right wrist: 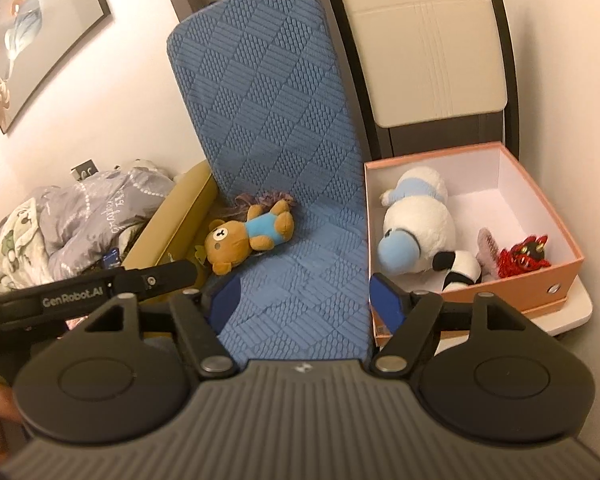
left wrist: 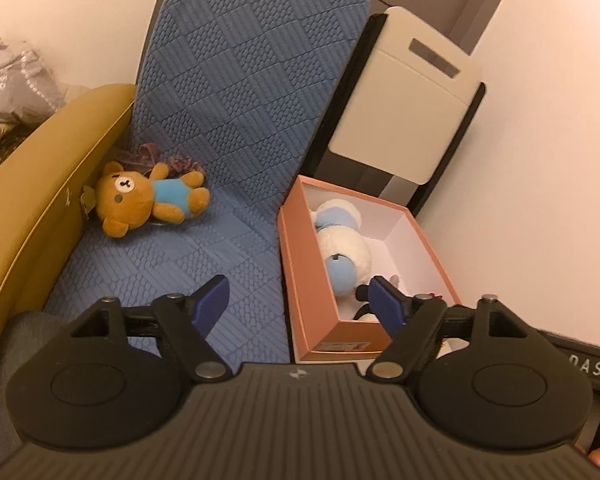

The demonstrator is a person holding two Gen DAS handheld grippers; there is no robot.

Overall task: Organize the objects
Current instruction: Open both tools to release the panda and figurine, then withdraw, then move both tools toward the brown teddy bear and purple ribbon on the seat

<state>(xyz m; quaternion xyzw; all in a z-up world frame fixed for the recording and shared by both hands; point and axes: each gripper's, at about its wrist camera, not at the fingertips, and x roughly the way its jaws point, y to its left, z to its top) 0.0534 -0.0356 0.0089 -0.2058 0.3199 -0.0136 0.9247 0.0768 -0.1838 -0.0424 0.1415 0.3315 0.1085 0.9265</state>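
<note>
Writing: "GenRobot.AI" in white on the black bar of the left claw [right wrist: 220, 300], seen at 9 o'clock in the right wrist view. Letters "DAS" on a dark strip [left wrist: 580, 368] at 4 o'clock in the left wrist view. A printed label on the near end of the box, too small to read. Script on the grey bedding [right wrist: 92, 208], not legible.

Container: one open orange box [right wrist: 512, 292] with white lining, standing at 2 o'clock on a white surface [right wrist: 576, 308], just beside the blue mat [right wrist: 300, 184]. Contents: a white plush toy [right wrist: 420, 216] with pale blue face and scarf, lying on its side along the 9 o'clock wall; a black-and-white plush part touching it; a pink fuzzy item [right wrist: 488, 244]; a red and black mask-like trinket [right wrist: 528, 254] at the 3 o'clock end.

Loose item: one brown teddy bear [left wrist: 148, 200] in a blue outfit, lying on its back on the mat at 10 o'clock, head toward the mustard-yellow padded edge [left wrist: 32, 208], a purple frilly item [left wrist: 156, 156] just behind it.

Background: a cream and black chair back [right wrist: 424, 52] at 1 o'clock; a framed picture [right wrist: 24, 36] at 10 o'clock.

Claws: left claw [left wrist: 296, 300] open, nothing between its blue pads, tilted downward over the mat's near edge and the box corner. Right claw [right wrist: 306, 300] open and empty, angled down over the mat, well apart from the bear.
</note>
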